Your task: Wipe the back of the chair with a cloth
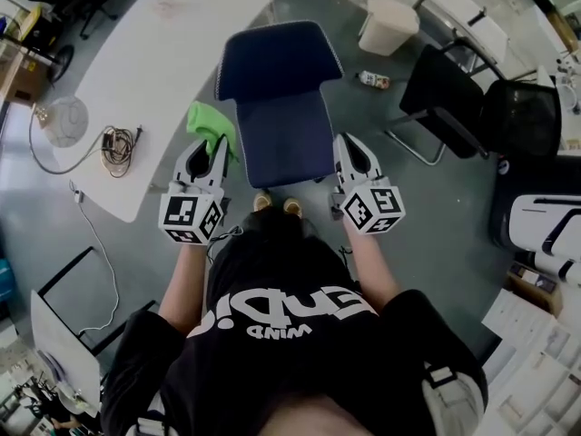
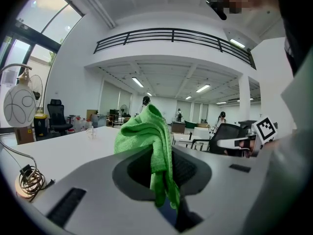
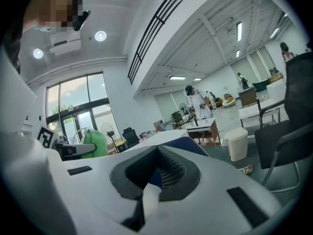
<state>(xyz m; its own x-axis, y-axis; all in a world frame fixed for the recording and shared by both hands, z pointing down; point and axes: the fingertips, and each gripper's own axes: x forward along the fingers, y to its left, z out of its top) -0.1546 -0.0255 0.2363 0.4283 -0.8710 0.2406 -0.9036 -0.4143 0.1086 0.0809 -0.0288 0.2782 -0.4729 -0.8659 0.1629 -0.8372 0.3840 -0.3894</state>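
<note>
The green cloth point(image 2: 145, 131) is pinched in the jaws of the left tool point(image 1: 211, 150), held just beside the left side of the blue chair point(image 1: 277, 89), the right tool point(image 1: 349, 155), jaws pressed together on nothing, is held at the chair's right side, and the white worktop point(image 1: 172, 53) is seen left of the chair.

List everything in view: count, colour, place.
chair: 1, dark blue, floor in front of the person
cloth: 1, green, between the left gripper's jaws
table: 1, white, curved, left of the chair
cable coil: 1, dark, on the table
bin: 1, white, floor beyond the chair
black chairs: 2, right of the blue one
left gripper: 1, grey-white, shut on the cloth
right gripper: 1, grey-white, shut, empty
</note>
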